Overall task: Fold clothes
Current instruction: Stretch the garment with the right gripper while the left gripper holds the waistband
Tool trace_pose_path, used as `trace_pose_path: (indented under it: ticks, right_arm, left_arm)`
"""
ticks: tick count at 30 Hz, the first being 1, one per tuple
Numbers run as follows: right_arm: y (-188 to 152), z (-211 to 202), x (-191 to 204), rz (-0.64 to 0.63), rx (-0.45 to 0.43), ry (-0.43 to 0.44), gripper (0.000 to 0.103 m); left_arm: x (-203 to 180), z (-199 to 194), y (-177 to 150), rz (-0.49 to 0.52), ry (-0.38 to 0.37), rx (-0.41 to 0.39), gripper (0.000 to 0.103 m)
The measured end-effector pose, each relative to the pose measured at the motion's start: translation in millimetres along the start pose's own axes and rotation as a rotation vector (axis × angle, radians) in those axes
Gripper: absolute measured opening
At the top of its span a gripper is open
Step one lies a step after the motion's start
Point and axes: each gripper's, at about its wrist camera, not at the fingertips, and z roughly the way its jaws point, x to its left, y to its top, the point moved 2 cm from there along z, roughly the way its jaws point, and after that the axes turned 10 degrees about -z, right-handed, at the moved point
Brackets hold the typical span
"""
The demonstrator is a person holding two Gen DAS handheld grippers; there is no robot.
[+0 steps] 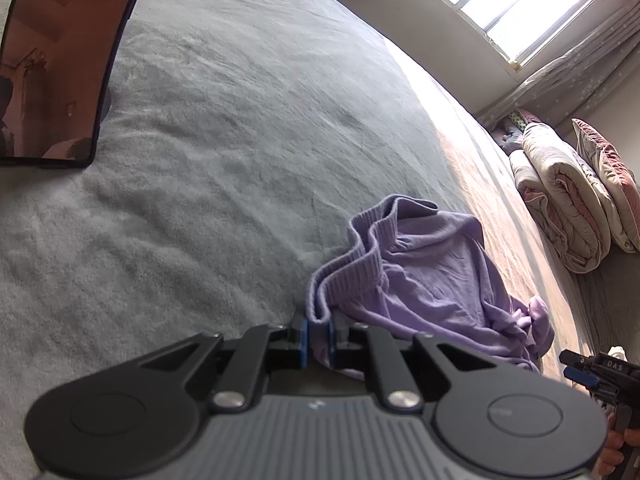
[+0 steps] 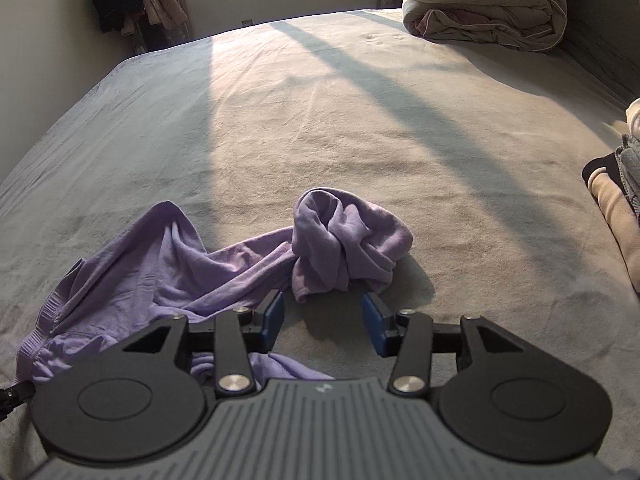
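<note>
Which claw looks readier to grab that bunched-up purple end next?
Probably the right claw: open, with the purple garment's bunched end just ahead. The left claw is shut on the ribbed waistband.

Lilac knit garment (image 1: 432, 276) crumpled on the grey bed cover | ribbed hem (or waistband, hard to tell) standing in wavy folds at one end, pinched there | far end twisted into a knotted lump (image 2: 344, 240) lying in sunlight | thin wrinkled stretch of cloth joining the two ends.
</note>
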Motion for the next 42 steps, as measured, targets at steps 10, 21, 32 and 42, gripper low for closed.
trace_pose_path:
  ticks: [10, 21, 32, 42]
  right_arm:
    - [-74, -37, 38, -0.168, 0.107, 0.088, 0.048]
    - [-92, -37, 12, -0.294, 0.146, -0.113, 0.008]
    - [-63, -38, -80, -0.191, 0.119, -0.403, 0.007]
    - [-57, -46, -74, -0.065, 0.047, -0.254, 0.038]
  left_arm:
    - [8, -10, 0, -0.05, -0.036, 0.026, 0.01]
    - [7, -11, -3, -0.034, -0.032, 0.029, 0.01]
    - [7, -8, -1, -0.043, -0.027, 0.028, 0.01]
    - [6, -8, -1, -0.037, -0.03, 0.029, 0.01]
